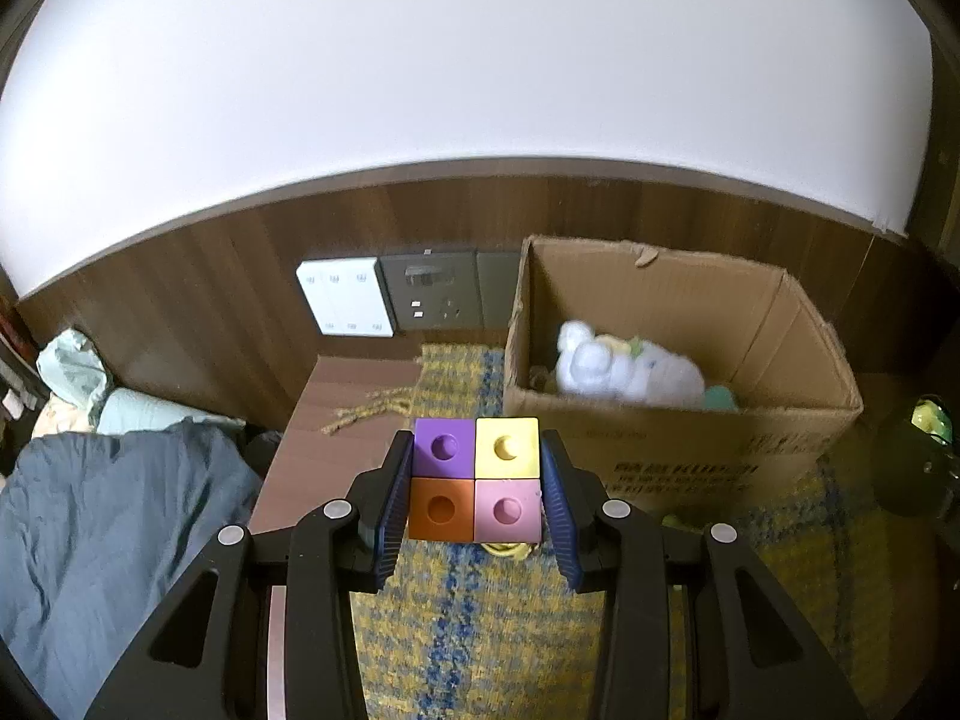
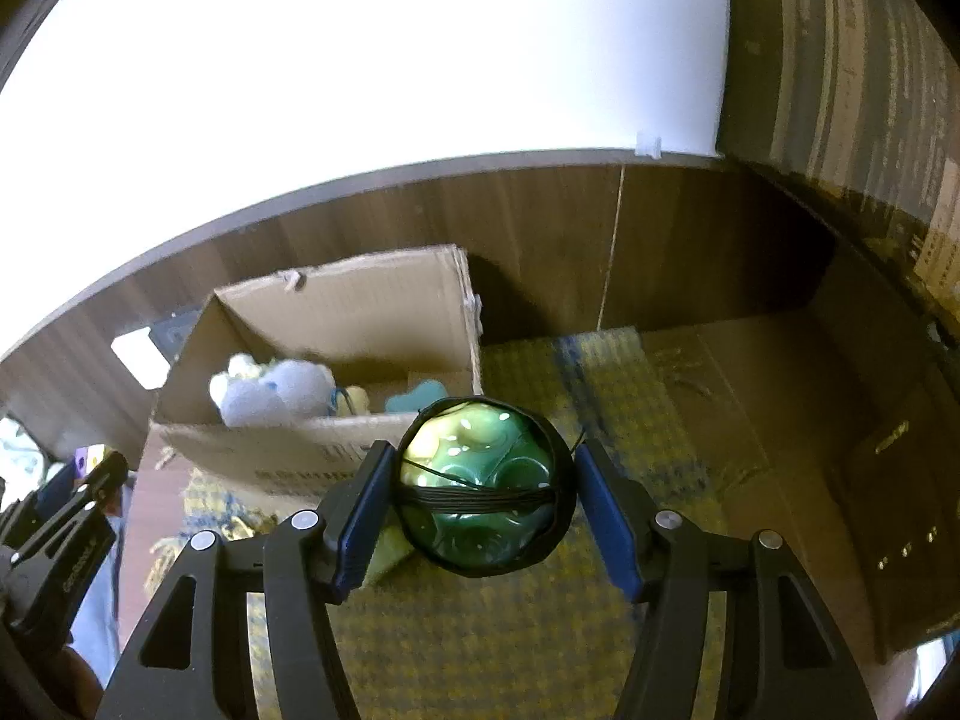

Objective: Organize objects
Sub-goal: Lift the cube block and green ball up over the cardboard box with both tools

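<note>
My left gripper (image 1: 477, 480) is shut on a block of four coloured cubes (image 1: 476, 479), purple, yellow, orange and pink, held above the rug in front of an open cardboard box (image 1: 690, 450). The box holds a white plush toy (image 1: 624, 369) and a teal item. My right gripper (image 2: 483, 492) is shut on a green ball (image 2: 483, 480) wrapped in black cord, held just right of the box (image 2: 288, 450). The left gripper (image 2: 72, 510) shows at the far left of the right wrist view.
A yellow and blue woven rug (image 1: 480, 630) covers the floor. A wood-panelled wall with sockets (image 1: 384, 300) stands behind. Blue bedding (image 1: 108, 540) lies on the left. A dark wooden cabinet (image 2: 870, 480) stands on the right.
</note>
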`<state>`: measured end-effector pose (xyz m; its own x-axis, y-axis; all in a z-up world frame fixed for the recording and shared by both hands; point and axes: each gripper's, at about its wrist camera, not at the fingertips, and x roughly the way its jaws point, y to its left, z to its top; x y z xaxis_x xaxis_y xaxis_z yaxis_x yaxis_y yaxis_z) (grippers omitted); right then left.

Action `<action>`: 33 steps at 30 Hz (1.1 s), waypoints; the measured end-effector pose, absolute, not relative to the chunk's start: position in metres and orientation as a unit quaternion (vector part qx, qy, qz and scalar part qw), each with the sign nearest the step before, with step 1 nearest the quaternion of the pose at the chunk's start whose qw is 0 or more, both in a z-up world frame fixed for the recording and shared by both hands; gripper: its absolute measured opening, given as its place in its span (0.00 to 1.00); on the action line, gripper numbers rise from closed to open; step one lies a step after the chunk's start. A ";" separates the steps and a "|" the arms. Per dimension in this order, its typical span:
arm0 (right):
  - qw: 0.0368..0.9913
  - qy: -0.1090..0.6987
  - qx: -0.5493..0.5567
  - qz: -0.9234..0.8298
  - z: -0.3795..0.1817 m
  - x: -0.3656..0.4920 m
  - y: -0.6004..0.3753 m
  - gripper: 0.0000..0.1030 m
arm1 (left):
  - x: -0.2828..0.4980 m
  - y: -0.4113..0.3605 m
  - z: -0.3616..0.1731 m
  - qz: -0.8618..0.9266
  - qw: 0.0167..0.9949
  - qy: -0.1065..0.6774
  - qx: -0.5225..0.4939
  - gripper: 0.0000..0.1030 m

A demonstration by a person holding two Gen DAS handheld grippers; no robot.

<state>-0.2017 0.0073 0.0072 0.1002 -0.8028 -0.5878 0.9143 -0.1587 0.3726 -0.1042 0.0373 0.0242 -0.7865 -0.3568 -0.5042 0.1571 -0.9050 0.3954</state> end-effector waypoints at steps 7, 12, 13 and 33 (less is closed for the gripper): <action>0.653 0.067 0.358 -0.664 0.025 -0.205 -0.002 0.60 | -0.115 0.048 0.042 -0.935 0.127 -0.172 0.284 0.39; 0.659 0.065 0.353 -0.661 0.035 -0.206 -0.012 0.60 | -0.129 0.055 0.050 -0.936 0.113 -0.172 0.285 0.39; 0.659 0.064 0.352 -0.661 0.038 -0.206 -0.014 0.60 | -0.133 0.057 0.052 -0.936 0.111 -0.173 0.285 0.39; 0.684 0.088 0.341 -0.639 0.058 -0.196 -0.062 0.60 | -0.187 0.078 0.056 -0.931 0.077 -0.186 0.303 0.39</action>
<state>-0.1963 -0.0625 0.0582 0.1680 -0.8139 -0.5562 0.9342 -0.0486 0.3533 -0.1869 0.0779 0.0562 -0.8041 -0.2559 -0.5366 0.0297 -0.9188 0.3936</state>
